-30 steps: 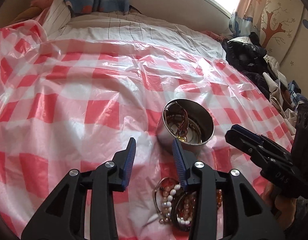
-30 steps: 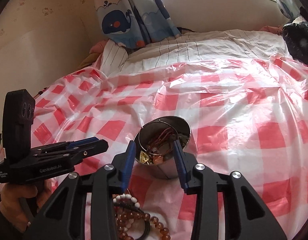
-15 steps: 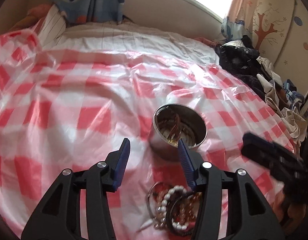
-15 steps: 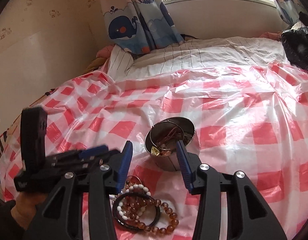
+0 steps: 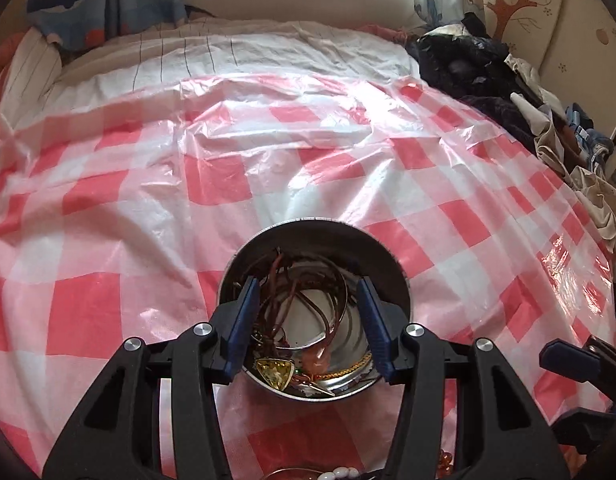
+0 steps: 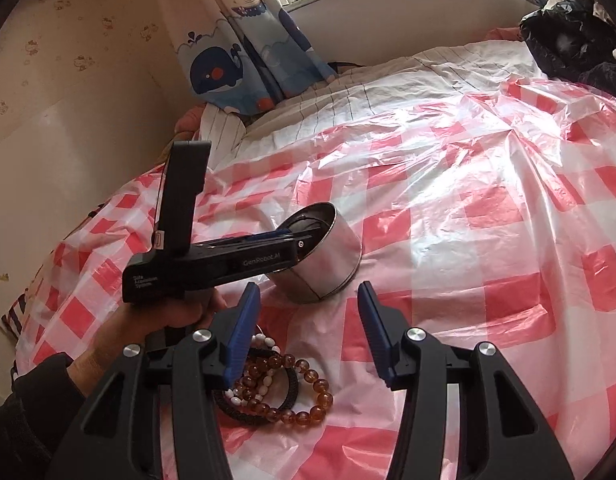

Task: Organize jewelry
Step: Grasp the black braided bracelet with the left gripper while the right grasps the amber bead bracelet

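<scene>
Left wrist view looks straight into the metal tin (image 5: 314, 248), and your left gripper (image 5: 310, 320) has both blue fingers (image 5: 243, 320) reaching into its mouth, spread apart and not pinching anything you can make out. Inside the tin lie tangled brown cords (image 5: 283, 292), a thin bangle (image 5: 332, 320), a yellow triangular pendant (image 5: 273, 370) and a bit of gold chain (image 5: 358, 364). The tin is tipped toward that gripper on the red-and-white checked plastic sheet (image 5: 147, 184) that covers the bed.

From the right wrist view you see the tin (image 6: 328, 264) leaning on its lower edge, its opening facing your left gripper (image 6: 295, 236), which your left hand (image 6: 175, 312) holds by the black handle. Your right gripper (image 6: 305, 326) hangs just in front of the tin, fingers parted and opening wider, with nothing between them. Close under its left finger (image 6: 241, 328), a heap of bracelets (image 6: 271, 388) rests on the sheet: amber beads, white beads and a black braided band, near the tin but apart from it.
</scene>
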A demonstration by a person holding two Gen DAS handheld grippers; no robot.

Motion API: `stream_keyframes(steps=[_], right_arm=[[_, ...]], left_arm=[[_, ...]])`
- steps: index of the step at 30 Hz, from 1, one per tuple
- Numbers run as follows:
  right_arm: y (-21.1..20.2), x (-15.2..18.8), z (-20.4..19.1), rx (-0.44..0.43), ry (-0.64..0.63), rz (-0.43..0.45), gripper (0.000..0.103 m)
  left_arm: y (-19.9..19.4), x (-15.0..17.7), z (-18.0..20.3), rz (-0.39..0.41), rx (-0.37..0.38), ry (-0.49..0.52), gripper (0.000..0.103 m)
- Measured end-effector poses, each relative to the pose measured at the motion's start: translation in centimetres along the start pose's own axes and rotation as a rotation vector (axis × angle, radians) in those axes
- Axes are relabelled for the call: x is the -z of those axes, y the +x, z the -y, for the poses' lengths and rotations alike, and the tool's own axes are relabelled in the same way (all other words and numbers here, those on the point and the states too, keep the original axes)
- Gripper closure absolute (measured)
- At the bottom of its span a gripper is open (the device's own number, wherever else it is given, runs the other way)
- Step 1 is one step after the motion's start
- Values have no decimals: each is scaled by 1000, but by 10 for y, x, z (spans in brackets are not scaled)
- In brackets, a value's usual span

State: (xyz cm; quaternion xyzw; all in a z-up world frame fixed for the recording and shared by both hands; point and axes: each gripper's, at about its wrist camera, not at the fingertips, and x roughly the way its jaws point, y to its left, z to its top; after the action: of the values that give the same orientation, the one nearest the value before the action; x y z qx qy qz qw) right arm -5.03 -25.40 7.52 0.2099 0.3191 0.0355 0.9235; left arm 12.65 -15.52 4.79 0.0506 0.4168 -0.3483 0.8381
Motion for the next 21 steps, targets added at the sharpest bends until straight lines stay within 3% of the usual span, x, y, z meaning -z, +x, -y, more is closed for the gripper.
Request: stream_keyframes(steps=[3, 8, 12, 21], right_arm=[[-1, 0, -1, -7, 0, 2, 53], [6, 4, -1, 6, -10, -42, 50], [13, 18, 2, 27, -18, -139, 50], [13, 51, -7, 82, -75, -193, 56]], left_arm=[[-22, -2, 4, 88, -5, 17, 55], [-35, -3, -5, 98, -5, -33, 53], [-65, 25, -11, 92, -15, -53, 50], [-112, 112, 2, 31, -69, -14, 49]])
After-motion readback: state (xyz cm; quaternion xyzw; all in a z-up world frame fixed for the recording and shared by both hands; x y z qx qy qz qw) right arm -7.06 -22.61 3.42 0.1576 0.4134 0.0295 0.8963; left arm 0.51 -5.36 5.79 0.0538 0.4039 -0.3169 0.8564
